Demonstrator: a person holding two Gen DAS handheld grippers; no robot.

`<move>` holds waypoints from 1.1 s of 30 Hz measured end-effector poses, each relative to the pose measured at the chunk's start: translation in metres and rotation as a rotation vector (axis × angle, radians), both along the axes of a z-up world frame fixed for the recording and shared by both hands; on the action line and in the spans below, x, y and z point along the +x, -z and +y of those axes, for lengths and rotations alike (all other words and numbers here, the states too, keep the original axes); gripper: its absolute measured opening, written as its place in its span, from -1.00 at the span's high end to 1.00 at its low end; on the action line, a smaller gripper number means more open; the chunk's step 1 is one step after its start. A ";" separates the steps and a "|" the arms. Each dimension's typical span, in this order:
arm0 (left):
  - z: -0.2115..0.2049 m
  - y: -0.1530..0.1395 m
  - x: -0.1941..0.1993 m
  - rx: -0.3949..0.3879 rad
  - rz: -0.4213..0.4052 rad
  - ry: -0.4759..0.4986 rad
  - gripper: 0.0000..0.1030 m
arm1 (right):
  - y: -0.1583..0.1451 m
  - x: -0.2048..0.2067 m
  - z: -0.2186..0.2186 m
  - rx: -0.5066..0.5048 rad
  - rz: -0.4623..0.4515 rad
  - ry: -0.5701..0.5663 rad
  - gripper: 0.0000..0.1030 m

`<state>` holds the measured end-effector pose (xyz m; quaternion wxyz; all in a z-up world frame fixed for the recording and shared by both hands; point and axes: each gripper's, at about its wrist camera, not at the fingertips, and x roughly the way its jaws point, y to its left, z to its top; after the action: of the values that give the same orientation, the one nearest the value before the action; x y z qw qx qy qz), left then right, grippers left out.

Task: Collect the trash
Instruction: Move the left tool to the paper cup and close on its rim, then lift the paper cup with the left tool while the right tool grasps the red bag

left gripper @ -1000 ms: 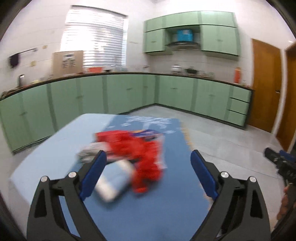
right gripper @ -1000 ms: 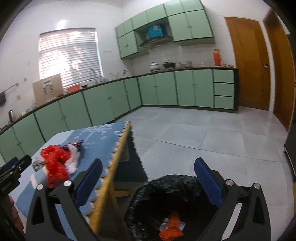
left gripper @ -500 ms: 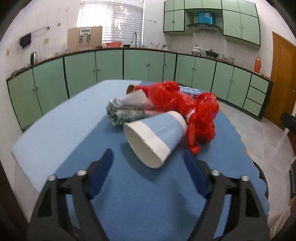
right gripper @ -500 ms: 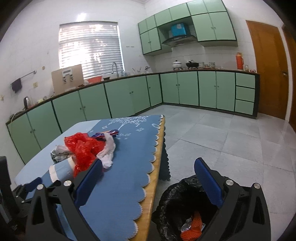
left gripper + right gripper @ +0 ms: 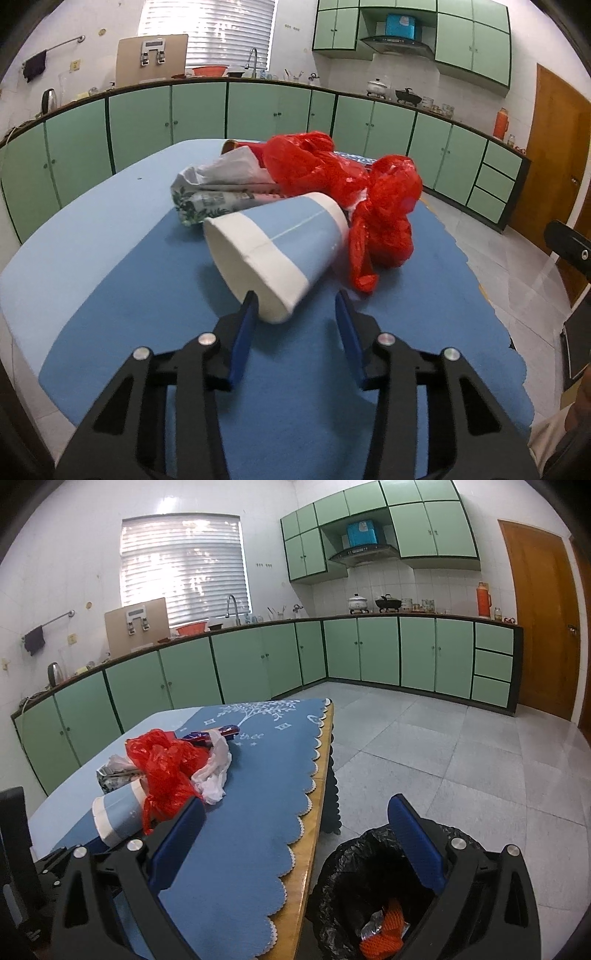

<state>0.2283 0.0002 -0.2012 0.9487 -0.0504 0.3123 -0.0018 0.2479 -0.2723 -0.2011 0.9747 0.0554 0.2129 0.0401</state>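
Left gripper (image 5: 295, 308) down low at the table (image 5: 110, 258), closer to the pile than a second ago. Fingers (image 5: 246, 325) narrowed, just been closing, now either side of the cup (image 5: 273, 247) rim; left pad at the rim's edge, right pad apart from it. No grip yet: released. Likely next: pinch the rim, carry to the bin (image 5: 354, 886).

Right gripper (image 5: 295, 834) hovering wide open, empty, bin below between its fingers, table edge to their left.

Cup: paper, blue with white band, conical, lying on its side, mouth toward the fingers; thin wall, probably crushes easily. Beyond the fingers: crumpled printed wrapper (image 5: 207, 199), glossy; red bag (image 5: 351, 184), thin crinkled plastic, touching the cup. Cloth on table blue, matte, scalloped edge. Bin lined with black film, orange scrap inside.
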 end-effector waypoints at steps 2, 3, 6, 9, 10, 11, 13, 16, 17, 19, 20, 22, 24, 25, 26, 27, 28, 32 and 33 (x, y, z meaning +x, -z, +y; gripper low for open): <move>-0.003 0.000 0.002 0.000 -0.001 0.003 0.28 | 0.002 0.001 -0.001 0.002 0.003 0.000 -0.90; -0.005 0.000 0.004 -0.003 -0.001 0.008 0.32 | 0.003 0.001 -0.002 0.004 0.005 0.000 -0.90; -0.009 0.002 0.007 -0.013 0.004 0.015 0.43 | 0.006 0.003 -0.002 0.005 0.010 -0.005 -0.90; -0.008 0.001 0.014 -0.032 0.004 0.021 0.58 | 0.006 0.003 -0.003 0.007 0.014 -0.013 -0.88; -0.009 0.001 0.014 -0.035 0.001 0.024 0.65 | 0.007 0.003 -0.003 0.007 0.016 -0.016 -0.87; -0.009 0.001 0.013 -0.035 -0.002 0.025 0.69 | 0.007 0.003 -0.003 0.006 0.017 -0.018 -0.86; -0.007 -0.001 0.010 -0.047 -0.008 0.026 0.79 | 0.006 0.005 -0.001 0.006 0.022 -0.026 -0.82; -0.002 -0.011 0.005 -0.049 -0.039 0.005 0.89 | 0.005 0.007 0.004 0.006 0.025 -0.041 -0.78; 0.001 -0.015 0.003 -0.049 -0.054 -0.010 0.90 | 0.005 0.008 0.008 0.005 0.025 -0.050 -0.77; 0.005 -0.020 0.000 -0.041 -0.074 -0.033 0.90 | 0.005 0.010 0.016 0.004 0.027 -0.064 -0.73; 0.007 -0.023 -0.001 -0.033 -0.085 -0.046 0.90 | 0.004 0.012 0.022 0.003 0.028 -0.079 -0.72; 0.011 -0.026 -0.002 -0.010 -0.104 -0.072 0.90 | 0.003 0.015 0.031 0.001 0.026 -0.100 -0.68; 0.016 -0.028 -0.002 0.007 -0.118 -0.091 0.90 | 0.003 0.020 0.044 -0.001 0.025 -0.124 -0.64; 0.022 -0.029 -0.003 0.019 -0.127 -0.097 0.90 | 0.003 0.022 0.052 -0.001 0.026 -0.136 -0.61; 0.023 -0.031 -0.004 0.037 -0.140 -0.104 0.90 | 0.003 0.025 0.060 0.000 0.029 -0.150 -0.60; 0.024 -0.033 -0.004 0.051 -0.150 -0.109 0.90 | 0.004 0.027 0.065 0.001 0.030 -0.159 -0.57; 0.032 -0.034 -0.004 0.059 -0.157 -0.111 0.90 | 0.004 0.030 0.072 0.000 0.031 -0.168 -0.55; 0.043 -0.039 -0.002 0.064 -0.171 -0.130 0.90 | 0.005 0.047 0.096 -0.008 0.054 -0.192 -0.41; 0.047 -0.038 -0.003 0.063 -0.172 -0.132 0.90 | 0.006 0.050 0.100 -0.008 0.061 -0.196 -0.33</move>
<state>0.2257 0.0475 -0.1627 0.9711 -0.0406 0.2257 0.0664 0.2983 -0.1724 -0.2068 0.9594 0.0317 0.2469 0.1329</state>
